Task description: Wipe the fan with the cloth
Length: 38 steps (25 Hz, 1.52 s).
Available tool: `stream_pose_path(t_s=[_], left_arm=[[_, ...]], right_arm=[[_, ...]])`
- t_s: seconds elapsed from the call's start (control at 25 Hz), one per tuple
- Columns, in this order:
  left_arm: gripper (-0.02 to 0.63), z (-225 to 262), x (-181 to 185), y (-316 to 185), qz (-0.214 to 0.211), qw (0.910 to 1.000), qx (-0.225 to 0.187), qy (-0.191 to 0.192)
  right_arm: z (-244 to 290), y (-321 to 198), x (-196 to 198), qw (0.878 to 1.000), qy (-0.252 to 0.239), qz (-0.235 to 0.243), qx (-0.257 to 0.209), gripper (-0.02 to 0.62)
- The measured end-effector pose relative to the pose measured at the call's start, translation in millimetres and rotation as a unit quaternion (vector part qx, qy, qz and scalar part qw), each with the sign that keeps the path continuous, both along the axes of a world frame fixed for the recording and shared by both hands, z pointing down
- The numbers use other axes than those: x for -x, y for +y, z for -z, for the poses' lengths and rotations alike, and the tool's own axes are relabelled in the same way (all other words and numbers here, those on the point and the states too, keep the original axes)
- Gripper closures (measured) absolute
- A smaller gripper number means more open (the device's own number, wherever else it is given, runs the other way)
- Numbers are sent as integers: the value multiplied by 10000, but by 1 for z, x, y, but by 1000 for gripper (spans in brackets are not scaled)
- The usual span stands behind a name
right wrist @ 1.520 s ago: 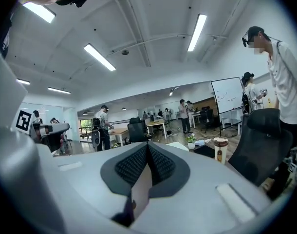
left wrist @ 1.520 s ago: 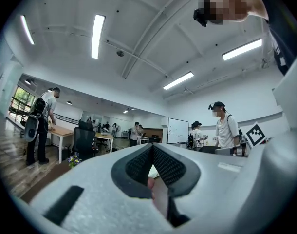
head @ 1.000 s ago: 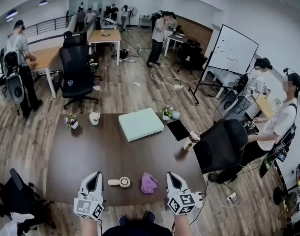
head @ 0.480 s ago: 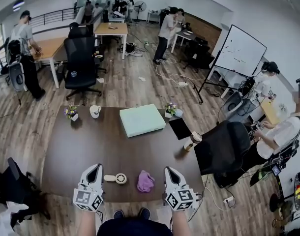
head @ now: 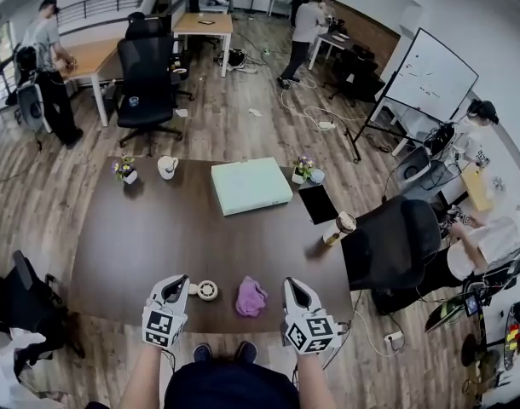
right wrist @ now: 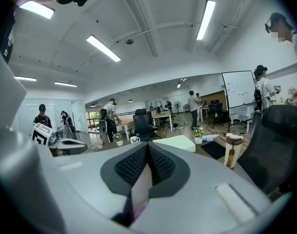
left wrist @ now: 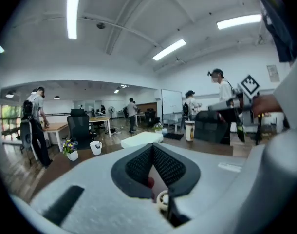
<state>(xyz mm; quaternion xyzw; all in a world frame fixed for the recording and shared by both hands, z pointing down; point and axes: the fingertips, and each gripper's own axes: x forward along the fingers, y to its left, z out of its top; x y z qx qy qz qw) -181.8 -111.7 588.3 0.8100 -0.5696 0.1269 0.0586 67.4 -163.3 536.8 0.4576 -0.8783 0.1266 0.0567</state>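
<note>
A small white hand-held fan (head: pixel 206 290) lies near the front edge of the dark table (head: pixel 158 237), its handle pointing left. A crumpled purple cloth (head: pixel 251 297) lies just right of it. My left gripper (head: pixel 178 282) is shut and empty, its tips close beside the fan's handle; I cannot tell whether they touch. In the left gripper view the shut left gripper (left wrist: pixel 152 148) shows a bit of the fan (left wrist: pixel 162 199) below it. My right gripper (head: pixel 291 287) is shut and empty, right of the cloth. The right gripper view shows the shut right gripper (right wrist: pixel 147 146) and a sliver of cloth (right wrist: pixel 139 210).
On the table's far half lie a pale green box (head: pixel 251 185), a black tablet (head: pixel 318 203), a paper cup (head: pixel 340 227), a white mug (head: pixel 167 167) and two small flower pots (head: pixel 124 170). A black office chair (head: pixel 388 245) stands at the right edge. People stand about the room.
My left gripper has come down and drawn in toward the fan's handle. My right gripper has sunk a little beside the cloth. Both stayed shut. Fan and cloth have not moved.
</note>
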Motion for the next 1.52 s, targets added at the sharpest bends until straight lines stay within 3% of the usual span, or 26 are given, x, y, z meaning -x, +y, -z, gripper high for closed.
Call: stream_pose_path(t_s=[0.12,0.24,0.32,0.76,0.96,1.12,1.28,1.52], left_arm=[[609,-46,-12,1,-658,9927,441,-913],[609,-90,-13,3,-1261,9702,794,-1910],[609,-118,-9,4,-1520,9535,1135,-2342],[606,-212,24,2,-2322,8716,2422,-3573],[480,-236,35,1,-2728,8331,2856,-3873],[461,-250,36,3,-3148,8052,2978,-4048],[441,-266,36,3,-3361,7924,3200,-3959],[440,-282,35,8,-3426,7909,3306,-3845]], right_arm=[[-13,4,0,9999,68,58,139,583],[-21,6,3,9996,81,119,228,583],[-26,8,7,9994,97,179,280,583],[-47,17,16,9979,207,344,507,583],[-56,22,23,9966,267,444,645,583],[-63,24,28,9958,305,483,720,583],[-71,27,31,9948,356,496,816,583],[-81,31,30,9939,383,469,923,583]])
